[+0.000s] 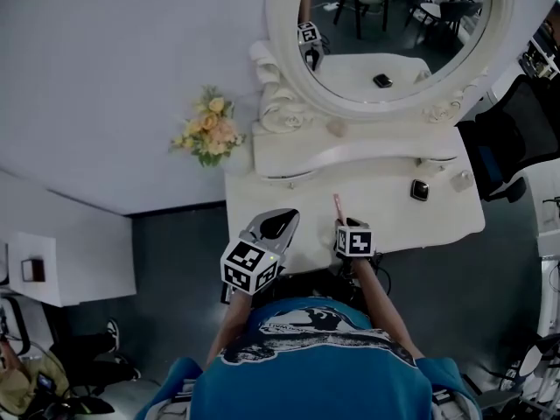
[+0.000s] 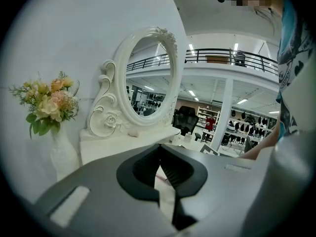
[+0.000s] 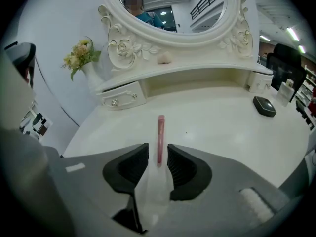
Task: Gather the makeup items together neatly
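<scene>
A slim pink makeup stick (image 3: 160, 132) lies on the white vanity table (image 3: 217, 132), pointing toward the mirror. Its near end sits between the jaws of my right gripper (image 3: 158, 153), which stand open with a small gap on either side. In the head view the pink makeup stick (image 1: 337, 205) shows just beyond my right gripper (image 1: 342, 224). A black compact (image 3: 264, 106) rests at the table's right, the same black compact (image 1: 420, 190) seen from above, beside a small white jar (image 1: 461, 180). My left gripper (image 1: 282, 219) hovers over the table's front left, shut and empty; its tips meet in the left gripper view (image 2: 159, 149).
A raised shelf with a small drawer (image 3: 118, 98) runs along the back under the oval mirror (image 1: 394, 33). A small pale pink object (image 3: 164, 59) sits on that shelf. A flower bouquet (image 1: 208, 134) stands off the table's left. A black chair (image 1: 512, 138) is at the right.
</scene>
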